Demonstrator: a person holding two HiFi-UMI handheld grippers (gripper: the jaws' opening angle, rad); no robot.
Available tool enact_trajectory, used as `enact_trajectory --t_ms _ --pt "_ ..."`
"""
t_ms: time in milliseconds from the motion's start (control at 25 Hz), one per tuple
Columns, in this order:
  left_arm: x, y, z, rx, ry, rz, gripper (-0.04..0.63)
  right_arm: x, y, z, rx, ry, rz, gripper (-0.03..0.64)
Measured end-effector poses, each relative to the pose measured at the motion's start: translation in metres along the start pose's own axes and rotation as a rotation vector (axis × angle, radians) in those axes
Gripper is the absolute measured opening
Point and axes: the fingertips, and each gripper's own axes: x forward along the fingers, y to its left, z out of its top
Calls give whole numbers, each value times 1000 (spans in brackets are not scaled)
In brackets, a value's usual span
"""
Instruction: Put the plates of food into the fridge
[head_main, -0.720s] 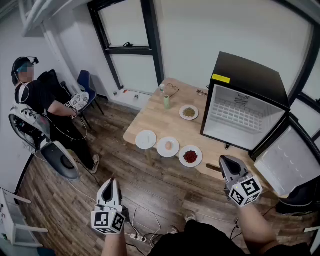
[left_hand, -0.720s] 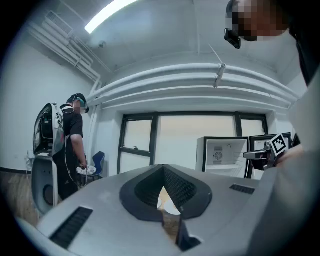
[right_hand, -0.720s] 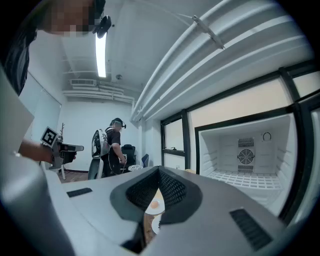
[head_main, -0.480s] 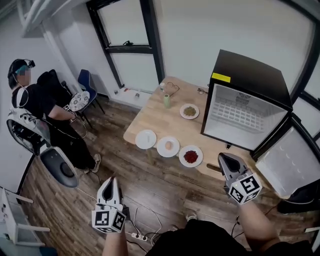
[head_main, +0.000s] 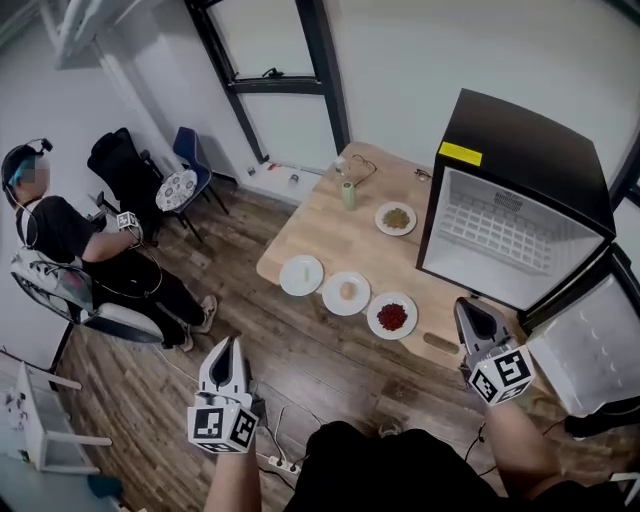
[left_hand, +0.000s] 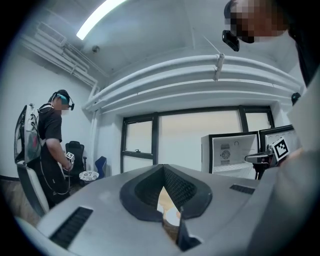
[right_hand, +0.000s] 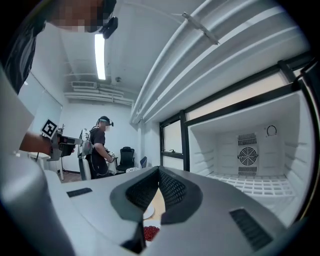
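**Four plates on the counter, fridge open**

Head view: four round white plates sit on the pale wooden counter (head_main: 330, 235), just beside the black fridge (head_main: 520, 150). These are the plate of red pieces (head_main: 392, 316), the plate of green-brown bits (head_main: 397, 218), the plate with a pale lump (head_main: 346, 292) and the near-bare plate (head_main: 301, 275). The fridge is open, showing a white interior.

Left gripper view: the left tool (left_hand: 162, 171) has its dark textured jaws pressed together, pinching nothing.

Right gripper view: the right tool (right_hand: 159, 171) is likewise pressed together. The wire shelf (right_hand: 255, 184) shows beyond it.

Pale wooden table (head_main: 330, 235) (matt grain)
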Motion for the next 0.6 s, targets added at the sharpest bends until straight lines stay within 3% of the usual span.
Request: enact_trajectory --t_ms 360,600 --pt "61 -18 6 -3 4 -74 5 19 -27 -4 20 5 -38 20" --pt "124 -10 7 70 1 -221 5 52 -32 -16 68 26 -137 20"
